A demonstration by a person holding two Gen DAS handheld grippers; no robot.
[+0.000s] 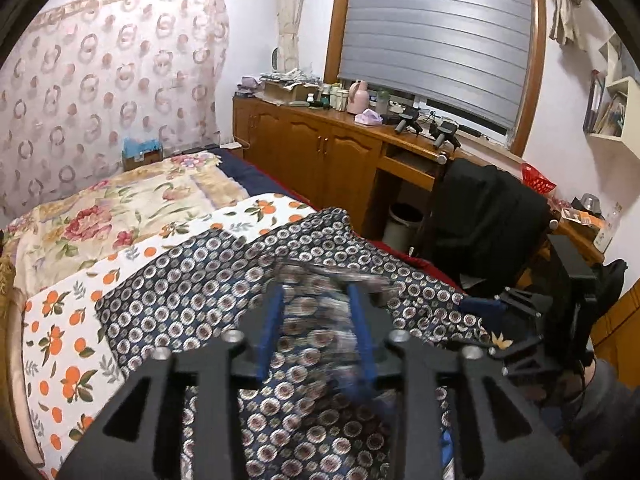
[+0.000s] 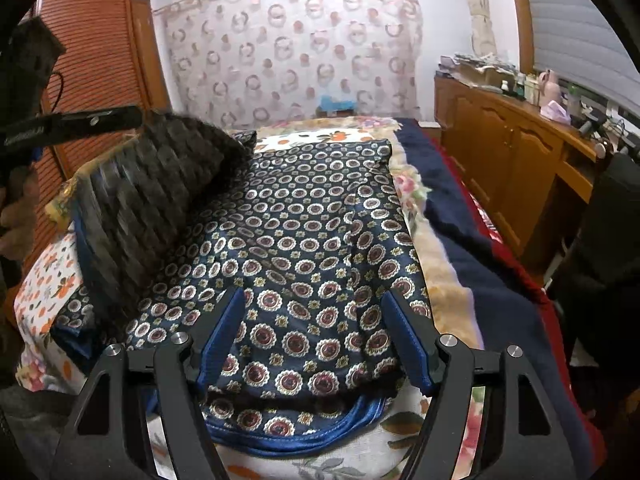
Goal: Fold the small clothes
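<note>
Left wrist view: left gripper [image 1: 316, 324], fingers [image 1: 272, 328] part-spread with blurred cloth of the patterned garment [image 1: 192, 280] between them; whether the pads press it cannot be told. Garment: one, navy with ringed medallions, spread over the near half of the bed [image 1: 80, 300], reaching toward its right edge. Right gripper [image 1: 532, 312] seen side-on at the right edge of the frame, above that edge of the bed. Bedding beneath: one orange-print sheet [image 1: 64, 344], one floral quilt [image 1: 120, 208] toward the far end.

Right wrist view: right gripper [image 2: 316, 336], fingers [image 2: 408, 344] spread wide, nothing pinched, poised over the garment's [image 2: 304, 216] near hem, where a blue trim [image 2: 304, 436] lies by the near edge of the bed [image 2: 500, 264]. Left gripper [image 2: 76, 124] at upper left, with a blurred dark flap of cloth beneath it.

Step in hand, judged: folding the left side across. Best done by laying the flap flat, aligning edges, then smoothing.

Count: one garment, two grippers, four fingers.
</note>
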